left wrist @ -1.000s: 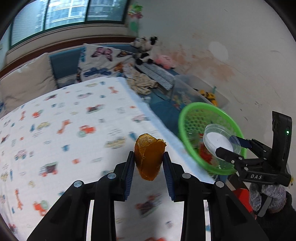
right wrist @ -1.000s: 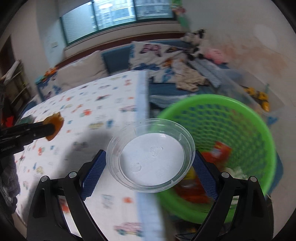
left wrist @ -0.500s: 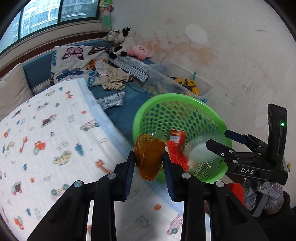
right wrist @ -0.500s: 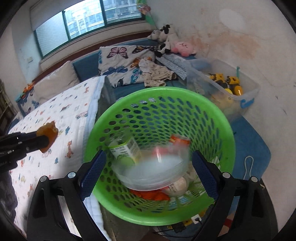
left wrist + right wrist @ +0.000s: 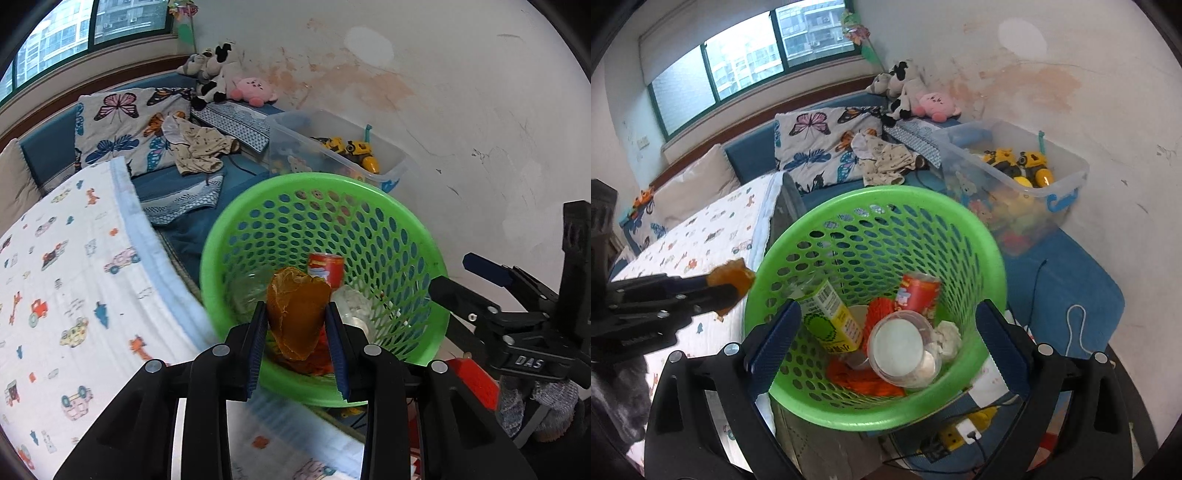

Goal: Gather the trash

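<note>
Two tools are in view. The left tool is narrowly closed on one orange-brown peel, its two blue pads pressing the peel's sides. In the right wrist view this tool comes in from the left edge, and the peel hangs just outside the near-left rim of the basket, above the bed. From the left wrist view the peel lines up over the basket's inside, so whether it is past the rim I cannot tell.

One bed lies at left, covered by one white sheet printed with small cars.

One green mesh basket sits at centre, beside the bed's edge. I count six bits of trash in it: one yellow-green carton leaning on the left wall, one orange cupcake liner, one red can, one clear round tub lying tilted on top, one crumpled white wad at the right, and orange wrapping underneath. More may be hidden below.

The right tool is spread wide with nothing between its two pads; its jaws have just been opening. They straddle the basket's near side from above, and the tub lies loose below.

At right, one clear bin of toys stands against the wall. Two yellow toy vehicles show in it. At the back, one butterfly cushion and three plush toys, one of them pink.
</note>
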Tool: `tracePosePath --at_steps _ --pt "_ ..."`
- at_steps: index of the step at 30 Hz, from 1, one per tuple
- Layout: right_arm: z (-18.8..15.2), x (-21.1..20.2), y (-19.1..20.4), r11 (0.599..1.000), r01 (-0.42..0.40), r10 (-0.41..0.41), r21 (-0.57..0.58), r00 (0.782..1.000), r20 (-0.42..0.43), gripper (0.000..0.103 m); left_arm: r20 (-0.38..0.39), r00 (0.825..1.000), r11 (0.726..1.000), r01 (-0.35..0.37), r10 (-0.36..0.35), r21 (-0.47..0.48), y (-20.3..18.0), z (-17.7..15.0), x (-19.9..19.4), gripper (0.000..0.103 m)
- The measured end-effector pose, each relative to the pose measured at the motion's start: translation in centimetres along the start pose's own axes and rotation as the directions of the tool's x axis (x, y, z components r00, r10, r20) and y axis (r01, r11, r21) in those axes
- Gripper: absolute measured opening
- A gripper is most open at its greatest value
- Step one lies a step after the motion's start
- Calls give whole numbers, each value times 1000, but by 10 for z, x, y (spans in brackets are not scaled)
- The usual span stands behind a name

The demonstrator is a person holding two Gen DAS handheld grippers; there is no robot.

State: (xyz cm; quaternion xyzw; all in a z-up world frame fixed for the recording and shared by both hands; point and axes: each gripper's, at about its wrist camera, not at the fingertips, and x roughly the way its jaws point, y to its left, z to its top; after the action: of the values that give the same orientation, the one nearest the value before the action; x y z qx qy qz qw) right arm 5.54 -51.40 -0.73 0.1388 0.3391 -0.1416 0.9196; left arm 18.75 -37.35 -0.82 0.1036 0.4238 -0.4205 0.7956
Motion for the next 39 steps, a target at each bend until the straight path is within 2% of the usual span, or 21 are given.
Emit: tracePosePath --at_steps 3,5,10,12,15,18,20,23,33,39 --pt "-2 -6 -4 1000 -3 3 6 1000 10 95 -11 1000 1000 13 -13 3 -6 0 7 35" --pt "-2 -9 -4 1000 -6 6 8 1000 13 95 -11 1000 1000 18 -18 0 -10 -1 8 51" --pt "-5 -12 -4 1000 -14 14 16 1000 17 95 12 1000 1000 19 -19 -1 -10 -1 5 65" --pt "-6 -13 -3 1000 -18 18 20 1000 19 95 22 1000 1000 16 -16 -9 -7 -3 0 66" --pt "-9 -15 1 999 -26 26 21 1000 14 95 34 999 1000 2 -1 -25 0 -7 -8 72" --pt "-12 -17 7 999 -35 35 13 999 12 95 55 998 999 -31 33 -40 12 -14 -23 73" --pt "-14 -18 13 999 -44 44 5 999 9 95 66 997 997 -47 50 -55 19 -19 -31 80" --pt "-15 -19 24 998 -60 60 -5 998 7 95 88 992 994 -83 89 -69 31 -27 -46 81" --pt "-19 -24 61 993 -105 106 -60 994 3 95 133 974 977 -167 184 -132 62 -53 -92 86" --pt "-25 -29 89 986 -118 120 -116 993 5 95 152 955 961 -235 256 -144 69 -69 -115 92"
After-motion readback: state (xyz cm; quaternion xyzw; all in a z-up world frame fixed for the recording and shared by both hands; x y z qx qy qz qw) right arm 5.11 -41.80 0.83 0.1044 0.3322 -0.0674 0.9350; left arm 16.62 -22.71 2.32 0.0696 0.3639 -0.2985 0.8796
